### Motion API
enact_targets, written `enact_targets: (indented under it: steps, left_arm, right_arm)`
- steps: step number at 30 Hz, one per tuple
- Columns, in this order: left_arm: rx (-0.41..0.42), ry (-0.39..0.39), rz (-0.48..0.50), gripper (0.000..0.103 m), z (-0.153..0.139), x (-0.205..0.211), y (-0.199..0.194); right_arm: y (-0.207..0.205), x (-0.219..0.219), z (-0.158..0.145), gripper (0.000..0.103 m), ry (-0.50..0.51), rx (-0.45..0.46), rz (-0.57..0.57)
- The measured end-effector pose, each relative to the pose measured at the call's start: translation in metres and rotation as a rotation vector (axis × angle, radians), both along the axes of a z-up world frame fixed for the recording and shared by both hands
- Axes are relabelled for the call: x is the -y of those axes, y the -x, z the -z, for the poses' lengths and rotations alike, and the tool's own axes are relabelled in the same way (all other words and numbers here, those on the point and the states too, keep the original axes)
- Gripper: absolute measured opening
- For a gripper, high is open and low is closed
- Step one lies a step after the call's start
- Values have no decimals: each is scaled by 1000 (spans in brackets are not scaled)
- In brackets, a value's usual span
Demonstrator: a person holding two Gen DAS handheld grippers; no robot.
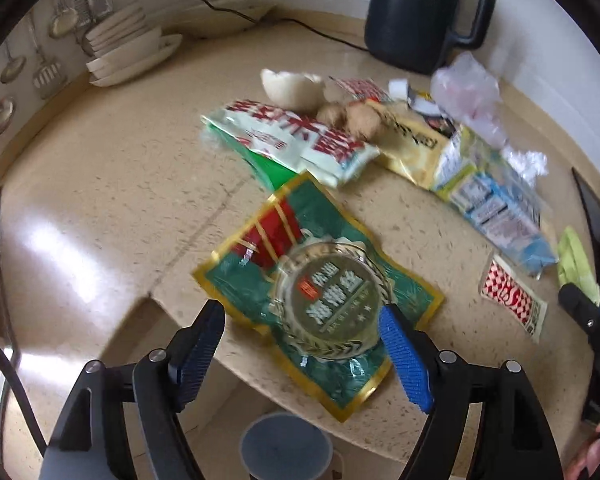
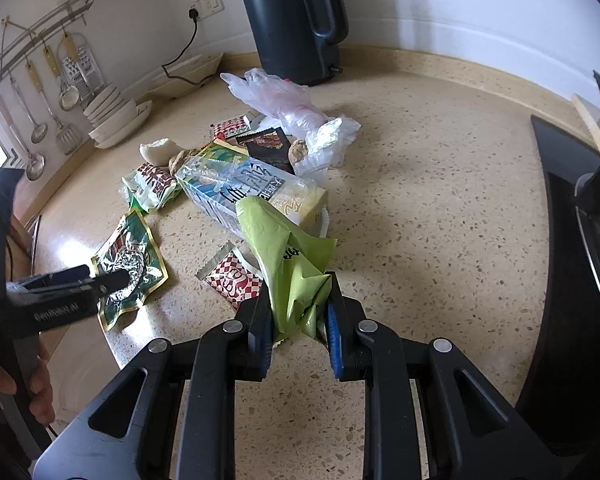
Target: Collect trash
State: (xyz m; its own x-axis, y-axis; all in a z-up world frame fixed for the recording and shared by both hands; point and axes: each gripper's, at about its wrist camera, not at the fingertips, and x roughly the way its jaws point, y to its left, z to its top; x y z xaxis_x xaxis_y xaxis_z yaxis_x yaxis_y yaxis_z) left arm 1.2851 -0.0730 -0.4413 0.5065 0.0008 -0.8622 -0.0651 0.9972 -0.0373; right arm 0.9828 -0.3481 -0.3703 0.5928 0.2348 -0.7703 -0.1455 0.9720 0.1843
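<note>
We judge the collecting barely begun: nearly all the trash still lies on the worktop (image 2: 440, 168).

At nine o'clock in the right wrist view, our left claw (image 1: 302, 340) hangs released over the green foil packet (image 1: 320, 280), which sits at the worktop's near edge; the jaws stand wide on either side of it and nothing is pinched. Motion blur makes it hard to say whether the pads touch the foil at all. A grey bin (image 1: 286, 446) may stand below that edge, at six o'clock in the left view, though we cannot be sure what it is.

Toward the middle the heap is untouched: a red-and-white packet (image 2: 152, 184), eggshell (image 2: 156, 151), walnuts (image 1: 350, 118), a milk carton (image 2: 240, 192), a checkered sachet (image 2: 232, 280) and clear plastic bags (image 2: 284, 108) at twelve o'clock, just before the kettle (image 2: 296, 20).

At six o'clock our right claw (image 2: 300, 308) is clenched on a crumpled green bag (image 2: 288, 256), whose free end rests against the carton. That bag looks like the sack for the rest, not yet opened.

So every piece is still to be gathered, the foil packet likely first.
</note>
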Motion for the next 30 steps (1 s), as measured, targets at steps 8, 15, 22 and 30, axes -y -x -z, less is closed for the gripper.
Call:
enact_targets:
  steps: [8, 15, 22, 30]
  left_arm:
    - [-11, 25, 41, 78, -3, 4, -6]
    - [18, -16, 65, 77, 3, 5, -16]
    - [42, -10, 100, 59, 5, 13, -21]
    - [86, 41, 96, 50, 3, 7, -17]
  right_arm:
    - [3, 0, 3, 21, -3, -9, -6]
    - [1, -1, 6, 21, -2, -14, -9]
    - [2, -1, 6, 21, -5, -16, -18]
    - [4, -3, 2, 21, -5, -5, -33]
